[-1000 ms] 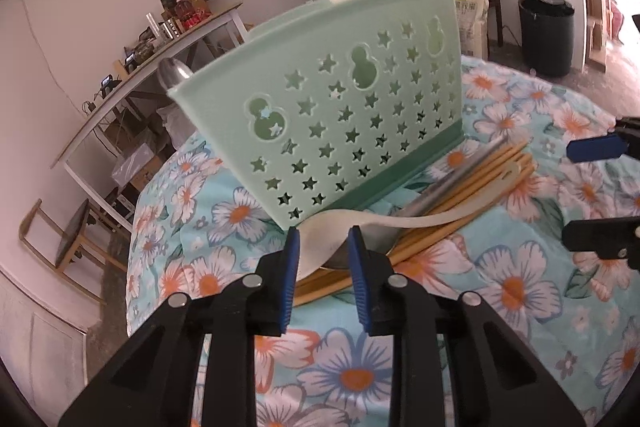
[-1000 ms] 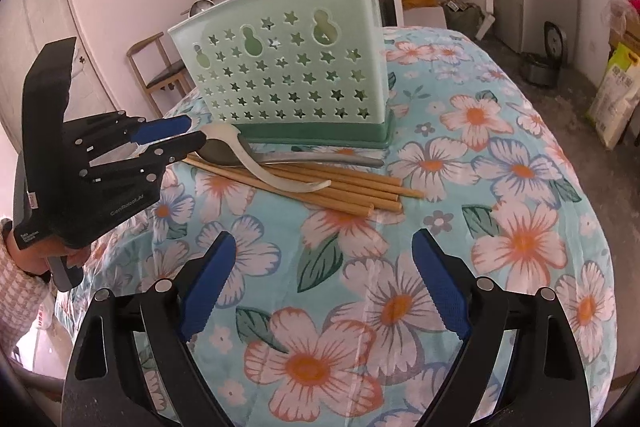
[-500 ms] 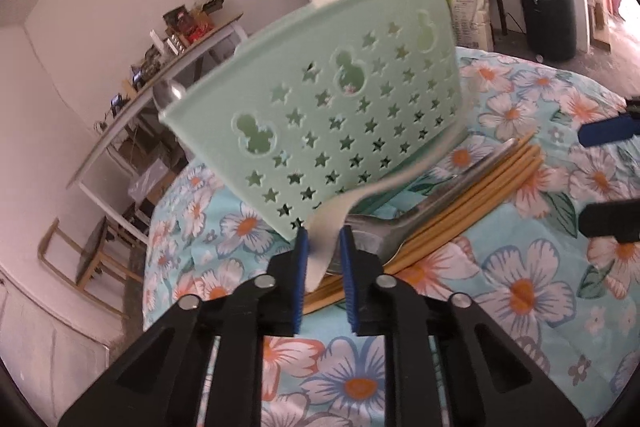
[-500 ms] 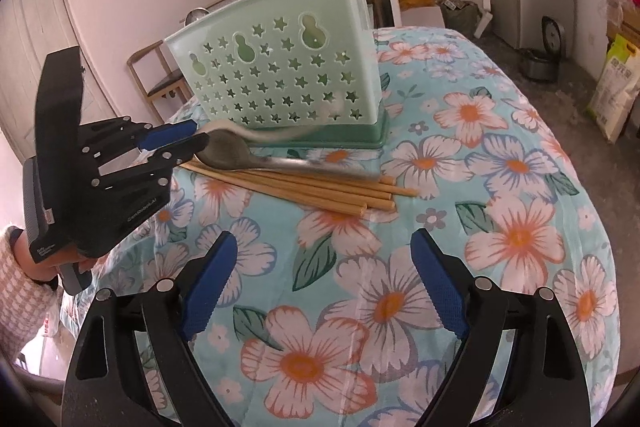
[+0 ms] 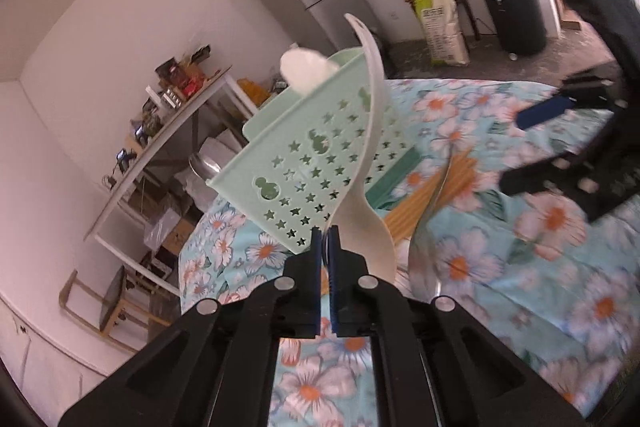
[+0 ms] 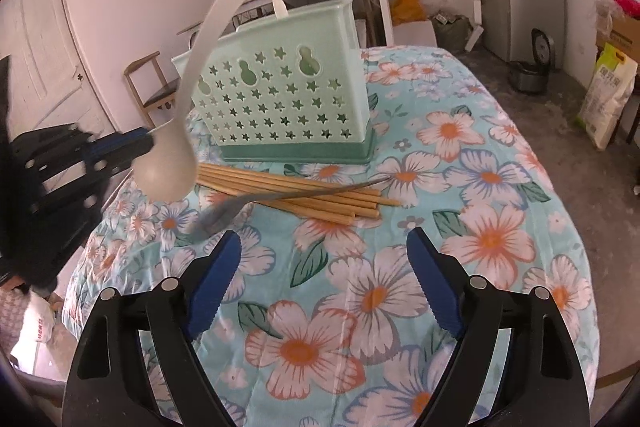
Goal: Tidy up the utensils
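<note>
White spoon (image 5: 366,227) in tilted left gripper (image 5: 328,239)

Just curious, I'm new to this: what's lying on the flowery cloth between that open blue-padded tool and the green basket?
In the right wrist view, a bundle of wooden chopsticks with a metal spoon across them.

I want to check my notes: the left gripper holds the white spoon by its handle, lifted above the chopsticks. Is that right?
Not quite. The left gripper pinches the white spoon at its bowl; the handle points up, free. The right wrist view shows it, lifted above the chopsticks.
</note>
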